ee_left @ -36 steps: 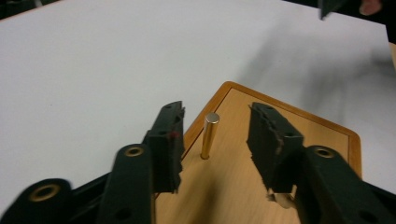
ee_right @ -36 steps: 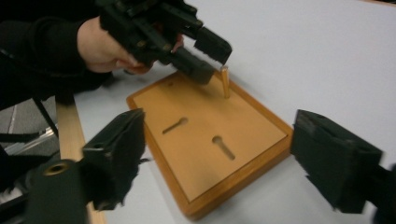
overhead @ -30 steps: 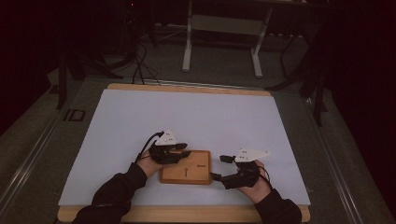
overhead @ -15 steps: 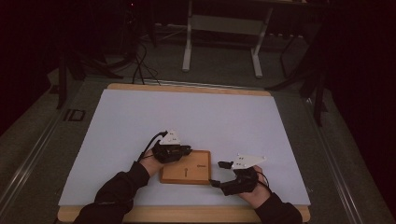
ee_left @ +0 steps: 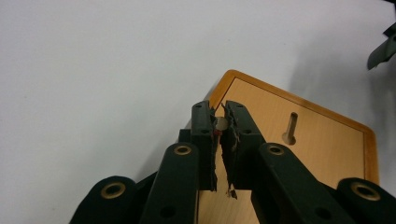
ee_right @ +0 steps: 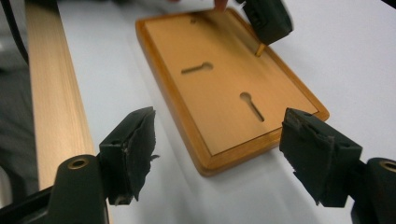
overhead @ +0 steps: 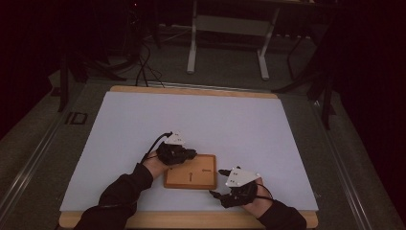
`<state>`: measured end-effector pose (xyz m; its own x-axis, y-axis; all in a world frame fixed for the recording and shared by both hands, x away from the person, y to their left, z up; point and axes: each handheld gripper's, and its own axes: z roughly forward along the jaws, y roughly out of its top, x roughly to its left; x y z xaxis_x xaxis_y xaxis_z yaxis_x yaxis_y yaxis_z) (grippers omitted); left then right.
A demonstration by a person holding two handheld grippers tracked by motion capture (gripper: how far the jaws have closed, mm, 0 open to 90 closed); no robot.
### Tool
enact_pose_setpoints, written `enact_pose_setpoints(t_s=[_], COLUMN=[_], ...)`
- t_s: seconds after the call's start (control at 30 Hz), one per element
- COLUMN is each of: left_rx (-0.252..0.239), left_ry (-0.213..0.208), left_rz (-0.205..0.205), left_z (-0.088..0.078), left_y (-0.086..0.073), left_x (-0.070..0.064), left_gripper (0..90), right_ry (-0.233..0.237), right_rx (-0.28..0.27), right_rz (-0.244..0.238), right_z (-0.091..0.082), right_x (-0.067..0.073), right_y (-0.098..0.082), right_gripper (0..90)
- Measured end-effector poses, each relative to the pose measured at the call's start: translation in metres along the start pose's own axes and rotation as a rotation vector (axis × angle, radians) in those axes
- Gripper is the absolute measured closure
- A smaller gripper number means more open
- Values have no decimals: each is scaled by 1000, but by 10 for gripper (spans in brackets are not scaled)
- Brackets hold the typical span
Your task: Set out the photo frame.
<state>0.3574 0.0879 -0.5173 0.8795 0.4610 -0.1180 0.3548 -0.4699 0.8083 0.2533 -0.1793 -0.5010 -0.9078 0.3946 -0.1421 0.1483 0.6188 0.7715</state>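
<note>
I am pinching my left gripper (ee_left: 219, 122) shut on a small pale peg (ee_left: 221, 123) over the far left corner of the wooden plaque (overhead: 190, 171), which is lying flat near the front edge of the white table (overhead: 201, 120). My right gripper (ee_right: 219, 154) is hovering just beside the plaque's right end, its 2 jaws spread wide around nothing.

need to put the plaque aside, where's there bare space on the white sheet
The white sheet lies bare from the far wooden edge down to the grippers, and along both side edges. It is crowded near the front: the wooden plaque, left gripper on its corner, right gripper beside it.
</note>
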Motion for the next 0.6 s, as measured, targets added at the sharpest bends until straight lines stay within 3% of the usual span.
enact_pose_setpoints(t_s=[0.07, 0.1, 0.13, 0.2, 0.23, 0.27, 0.3, 0.43, 0.47, 0.5, 0.53, 0.57, 0.6], left_rx=[6, 6, 10, 20, 25, 25, 24, 26, 26, 24, 25, 25, 25], left_ry=[-16, -16, -19, -25, -28, -30, -33, -47, -53, -54, -63, -63, -67], left_rz=[-11, -11, -10, -10, -5, -3, -11, -35, -41, -46, -55, -55, -61], left_z=[0, 0, 0, 0, 0, 0, 0, 1, 1, 1, 1, 1, 1], left_y=[1, 1, 2, 3, 3, 3, 4, 5, 5, 5, 5, 5, 5], left_x=[3, 3, 4, 4, 5, 5, 5, 9, 10, 11, 12, 12, 13], left_gripper=[837, 837, 837, 837, 837, 837, 837, 838, 838, 838, 838, 838, 838], right_ry=[-18, -18, -42, -52, -104, -104, -157, -269, -269, -298, -346, -346, -359], right_rx=[17, 17, 41, 50, 74, 74, 100, 129, 129, 135, 135, 135, 155], right_rz=[-49, -49, -101, -121, -196, -196, -281, -436, -436, -478, -569, -569, -605], right_z=[2, 2, 5, 6, 8, 8, 11, 15, 15, 16, 17, 17, 20], right_x=[4, 4, 9, 11, 17, 17, 23, 37, 37, 40, 45, 45, 48], right_y=[-1, -1, -2, -2, -3, -3, -5, -9, -9, -10, -12, -12, -13], right_gripper=[262, 262, 262, 262, 261, 261, 266, 312, 312, 318, 367, 367, 377])
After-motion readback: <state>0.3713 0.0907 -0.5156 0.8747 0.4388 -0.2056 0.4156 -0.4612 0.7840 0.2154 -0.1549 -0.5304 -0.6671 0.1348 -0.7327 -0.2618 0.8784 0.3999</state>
